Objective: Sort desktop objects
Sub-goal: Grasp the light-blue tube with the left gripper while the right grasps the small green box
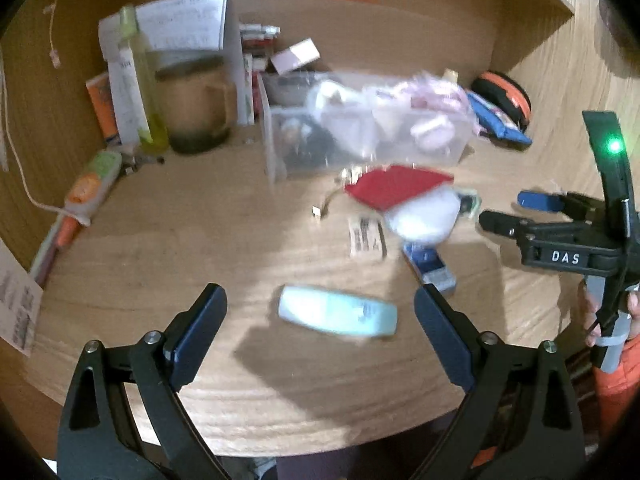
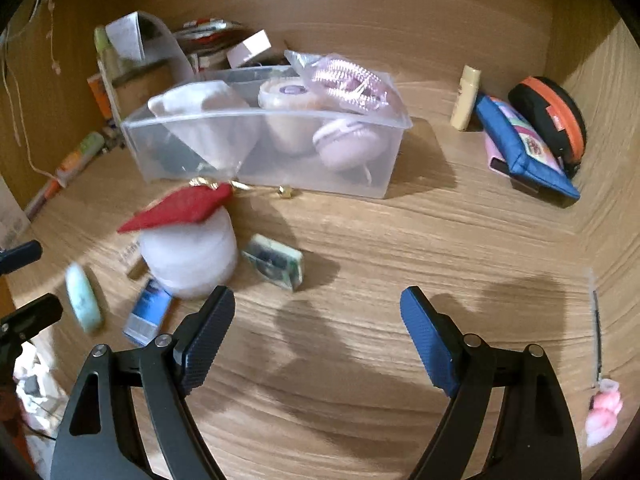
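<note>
Left wrist view: left hand-held gripper wide, empty, hovering over mint tube on desk, well before clear bin. Tube probably light, smooth, slippery; grip mid-body. Right hand-held gripper wide, empty.

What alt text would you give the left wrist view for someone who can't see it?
The open left gripper hovers over a wooden desk, a pale green tube lying between its fingers. Behind sit a clear plastic bin of toiletries and a red-and-white object; the open right gripper enters from the right.
</note>
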### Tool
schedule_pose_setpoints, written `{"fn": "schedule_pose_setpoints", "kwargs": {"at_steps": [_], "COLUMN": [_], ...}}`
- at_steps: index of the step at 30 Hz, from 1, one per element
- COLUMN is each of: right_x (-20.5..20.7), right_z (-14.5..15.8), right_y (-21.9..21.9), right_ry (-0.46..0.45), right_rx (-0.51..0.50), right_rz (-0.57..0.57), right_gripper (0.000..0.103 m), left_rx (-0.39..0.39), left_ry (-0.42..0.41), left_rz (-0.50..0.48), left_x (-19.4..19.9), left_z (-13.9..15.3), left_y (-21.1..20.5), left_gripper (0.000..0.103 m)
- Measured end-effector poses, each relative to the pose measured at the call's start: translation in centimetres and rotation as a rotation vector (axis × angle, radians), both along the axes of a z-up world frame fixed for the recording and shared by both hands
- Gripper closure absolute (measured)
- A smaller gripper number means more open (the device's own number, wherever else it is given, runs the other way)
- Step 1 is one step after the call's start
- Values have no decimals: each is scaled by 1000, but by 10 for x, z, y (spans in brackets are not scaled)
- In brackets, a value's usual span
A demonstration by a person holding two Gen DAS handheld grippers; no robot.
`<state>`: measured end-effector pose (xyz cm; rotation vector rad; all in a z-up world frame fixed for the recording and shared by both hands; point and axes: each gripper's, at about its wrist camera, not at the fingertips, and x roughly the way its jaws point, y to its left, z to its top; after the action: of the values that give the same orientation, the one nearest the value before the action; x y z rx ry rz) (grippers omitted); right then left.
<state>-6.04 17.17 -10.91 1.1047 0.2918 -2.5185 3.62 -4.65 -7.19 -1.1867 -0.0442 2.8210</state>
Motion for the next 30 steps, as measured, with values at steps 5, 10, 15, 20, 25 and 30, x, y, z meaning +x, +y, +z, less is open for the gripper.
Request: {"fn": "schedule_pose_setpoints", "kwargs": {"at_steps": [5,10,15,20,25,30], "right_x": [1,-4,-7,-14,-20,-31], "right_z": [-6,-7,-11,-12,-12,-13], "right_y": [1,-6,-19,-28,-30,-34], "right_ry": [-28,-63,-88,-104,-118,-122], "right_rx": [-23,-44,-36,-28,-9,-4], "right_rz": [24,45,60,57,51,31], "right_gripper": [22,42,48,52,53,55], "left_rx": [-58,-102,-90,-8,31,-2], "left_ry": [-18,-32,-40,-59,-49,-40], "left_rz": [16,23,28,13,-7,5], "left_x": [5,1,-5,-9,-10,-17], "left_z": [-13,-21,-25,-23,-22,-23], "left_y": [6,15,13,6,8,10], "left_gripper": [7,7,8,8,8,11]}}
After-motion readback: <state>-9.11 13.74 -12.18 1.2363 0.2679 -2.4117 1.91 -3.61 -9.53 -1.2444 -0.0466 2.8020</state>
